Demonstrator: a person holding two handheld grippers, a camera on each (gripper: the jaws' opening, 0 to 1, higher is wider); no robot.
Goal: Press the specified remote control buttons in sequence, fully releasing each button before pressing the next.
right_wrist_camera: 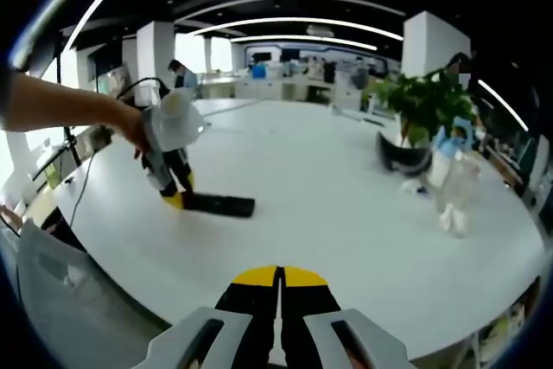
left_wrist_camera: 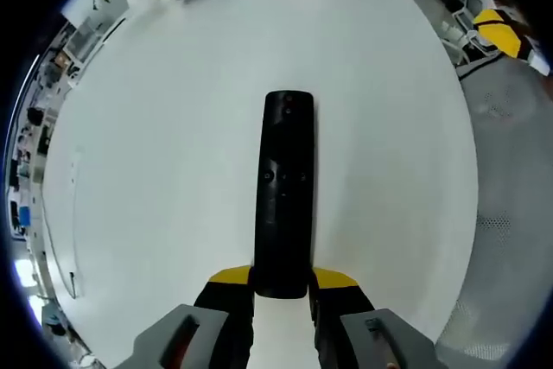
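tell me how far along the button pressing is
Done: the left gripper has its jaws closed on the near end of the remote, pinning it flat on the white table. In hand: the right gripper is shut and hangs back from the table edge, well away from the remote. Left: apparently the presses themselves; nothing is touching a button, and whether any was already pressed can't be told.

I see a white table [right_wrist_camera: 346, 187]. At two o'clock on it stands a potted plant [right_wrist_camera: 419, 114], with clear bottles [right_wrist_camera: 454, 183] just beside it.
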